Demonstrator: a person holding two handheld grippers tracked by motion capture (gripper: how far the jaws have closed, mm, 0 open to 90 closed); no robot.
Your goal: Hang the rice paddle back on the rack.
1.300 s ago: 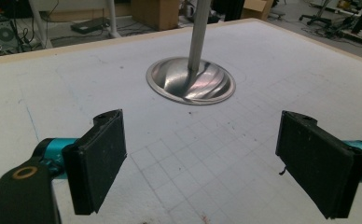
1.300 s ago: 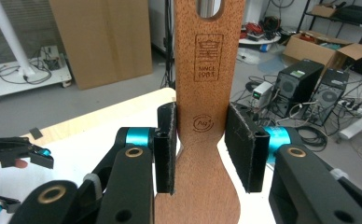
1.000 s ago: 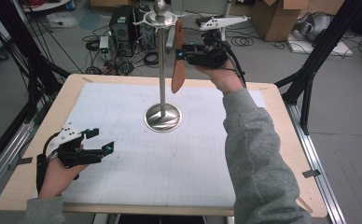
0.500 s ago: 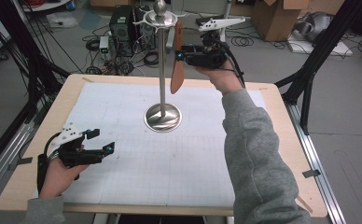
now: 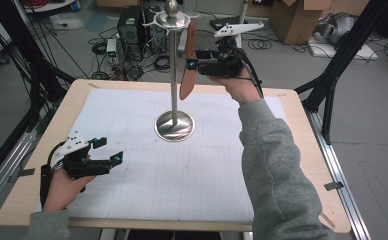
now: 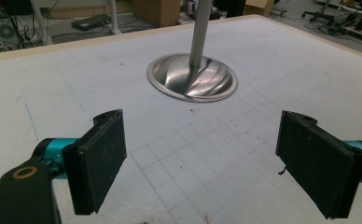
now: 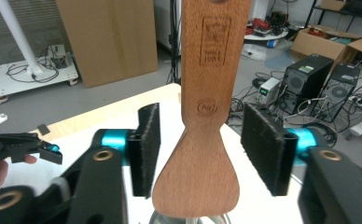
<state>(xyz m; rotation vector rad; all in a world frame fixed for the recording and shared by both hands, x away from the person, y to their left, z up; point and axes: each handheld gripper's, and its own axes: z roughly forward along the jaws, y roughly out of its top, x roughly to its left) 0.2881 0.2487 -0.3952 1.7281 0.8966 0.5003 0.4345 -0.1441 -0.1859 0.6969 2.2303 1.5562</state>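
Observation:
A metal stand point(image 5: 174, 80) with a round base point(image 6: 191, 77) rises from the middle of the white grid mat point(image 5: 217, 170). A wooden spatula point(image 5: 186, 70) hangs blade down by its top from the stand's hooked crown. My right gripper point(image 5: 194, 64) is held high beside it. In the right gripper view the spatula point(image 7: 202, 154) sits between the two pads point(image 7: 144, 149) with a gap on each side, so the jaws are open. My left gripper point(image 5: 108, 150) rests low at the mat's left, open and holding nothing point(image 6: 202, 163), its jaws facing the base.
Beyond the table's far edge are computer towers point(image 5: 132, 22), tangled cables and cardboard boxes point(image 5: 294, 17) on the floor. Black frame struts point(image 5: 342, 60) stand at both sides of the table. The wooden table border point(image 5: 312, 150) runs around the mat.
The right gripper and the spatula have shifted slightly toward the stand's pole. The left gripper has stayed where it was.

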